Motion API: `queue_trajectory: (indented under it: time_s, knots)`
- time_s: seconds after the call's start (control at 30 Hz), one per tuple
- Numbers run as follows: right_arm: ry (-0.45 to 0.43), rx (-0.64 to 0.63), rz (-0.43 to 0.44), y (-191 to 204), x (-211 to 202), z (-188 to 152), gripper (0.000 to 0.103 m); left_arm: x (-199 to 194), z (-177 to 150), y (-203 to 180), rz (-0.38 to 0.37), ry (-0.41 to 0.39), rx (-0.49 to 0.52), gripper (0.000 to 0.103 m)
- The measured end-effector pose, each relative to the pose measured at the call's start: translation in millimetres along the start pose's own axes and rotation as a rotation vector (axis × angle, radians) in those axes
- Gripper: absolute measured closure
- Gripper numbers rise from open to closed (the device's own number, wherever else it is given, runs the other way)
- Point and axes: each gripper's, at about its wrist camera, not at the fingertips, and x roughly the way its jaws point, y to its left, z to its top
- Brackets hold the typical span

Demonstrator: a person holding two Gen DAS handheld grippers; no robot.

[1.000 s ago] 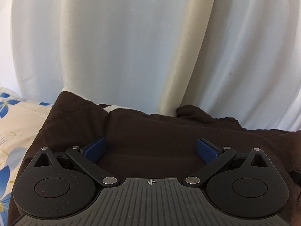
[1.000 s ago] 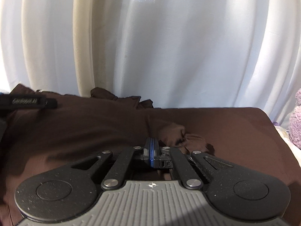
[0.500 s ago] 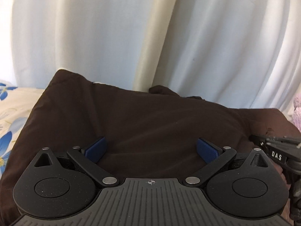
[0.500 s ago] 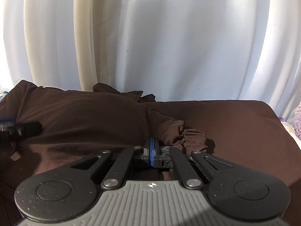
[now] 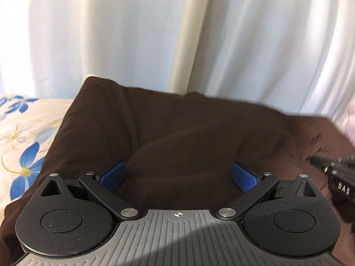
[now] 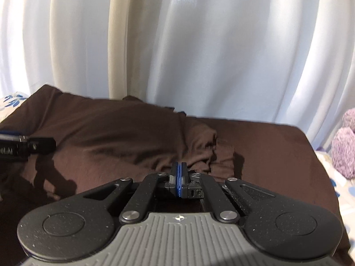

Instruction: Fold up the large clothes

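The dark brown cloth garment (image 6: 137, 137) lay partly folded on the bed. The left gripper (image 5: 178, 175) hovered spread over it; the right gripper (image 6: 179, 173) was pressed together, gripping nothing visible. Next, I judge, comes pinching an edge.

Your dark brown cloth (image 5: 188, 137) runs off the bottom of both views, so you cannot see where it ends. Your right gripper (image 5: 337, 177) is blurry and cut off at the side of the left view. The purple fuzzy thing (image 6: 345, 153) is cut off too. You cannot tell what it is.
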Motion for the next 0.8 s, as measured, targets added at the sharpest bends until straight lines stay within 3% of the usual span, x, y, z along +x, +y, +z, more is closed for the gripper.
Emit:
queue_trajectory:
  time_s: [0.23,0.37,0.47,0.53,0.67,0.73,0.8]
  knots:
    - [0.059,-0.101,-0.023,10,16,4,0.103,-6,0,-2,0.035,0.037,0.042,0.000]
    - [0.048,-0.054,0.056,-9,-28,6,0.103,-52,1,-3,0.030,0.104,0.074,0.000]
    - [0.042,0.052,0.094,-42,-94,-11,0.083,-124,-14,18,-0.080,0.094,-0.007,0.000]
    - [0.036,0.127,0.114,-71,-142,-36,0.071,-168,-28,35,-0.107,0.086,-0.063,0.000]
    - [0.099,0.178,0.040,-120,-215,-88,0.060,-230,-59,75,0.024,0.146,-0.181,0.000]
    - [0.138,0.189,-0.042,-140,-242,-109,0.053,-246,-76,96,0.100,0.190,-0.215,0.000]
    - [0.167,0.218,-0.089,-159,-261,-124,0.053,-252,-92,113,0.153,0.250,-0.247,0.000]
